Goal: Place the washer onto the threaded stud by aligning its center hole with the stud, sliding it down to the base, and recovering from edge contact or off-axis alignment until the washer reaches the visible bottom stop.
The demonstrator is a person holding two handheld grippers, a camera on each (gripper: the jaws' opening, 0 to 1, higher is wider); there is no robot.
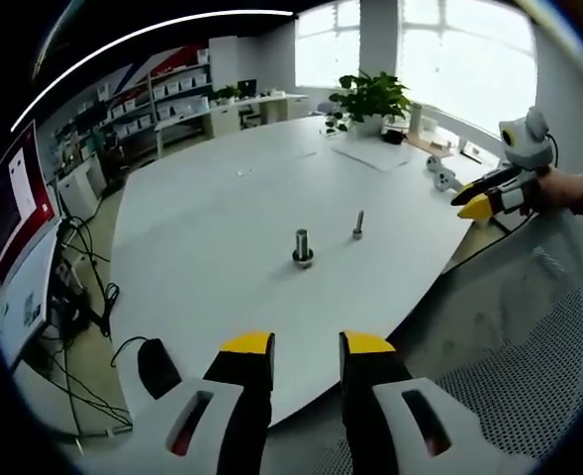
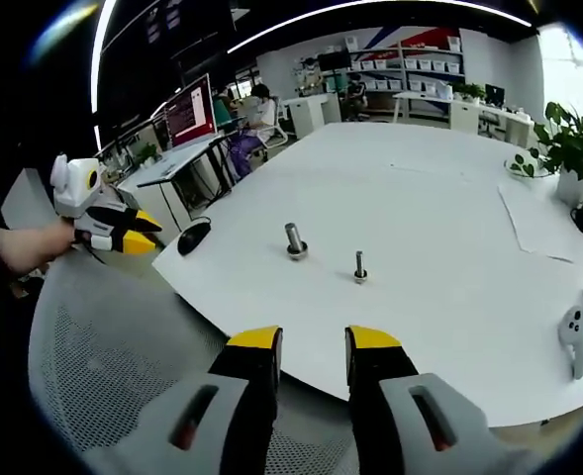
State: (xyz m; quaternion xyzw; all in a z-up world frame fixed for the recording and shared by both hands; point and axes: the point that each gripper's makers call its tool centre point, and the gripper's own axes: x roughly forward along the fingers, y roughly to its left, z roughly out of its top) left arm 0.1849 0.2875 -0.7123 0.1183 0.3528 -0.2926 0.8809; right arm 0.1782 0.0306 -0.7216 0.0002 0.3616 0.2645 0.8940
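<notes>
Two upright metal studs stand on the white table [image 1: 202, 228]. The thicker stud [image 1: 302, 246] [image 2: 294, 240] has a wider ring at its foot. A thinner threaded stud [image 1: 358, 226] [image 2: 360, 266] stands a short way beside it. My left gripper [image 1: 307, 346] hangs off the table's near edge, open, with nothing between its yellow-tipped jaws; it also enters the right gripper view [image 2: 145, 234] from the left, held by a hand. My right gripper [image 2: 314, 341] is open and empty as well, short of the table edge, and appears at the right of the left gripper view [image 1: 472, 205].
A mesh chair back [image 2: 103, 346] [image 1: 529, 346] lies under both grippers. A black mouse [image 2: 194, 236] [image 1: 158, 366] sits near the table edge. Two white controllers [image 2: 578, 327], a sheet of paper [image 2: 534, 223] and a potted plant [image 1: 372, 99] occupy the far side. Desks with monitors [image 2: 187, 114] stand beyond.
</notes>
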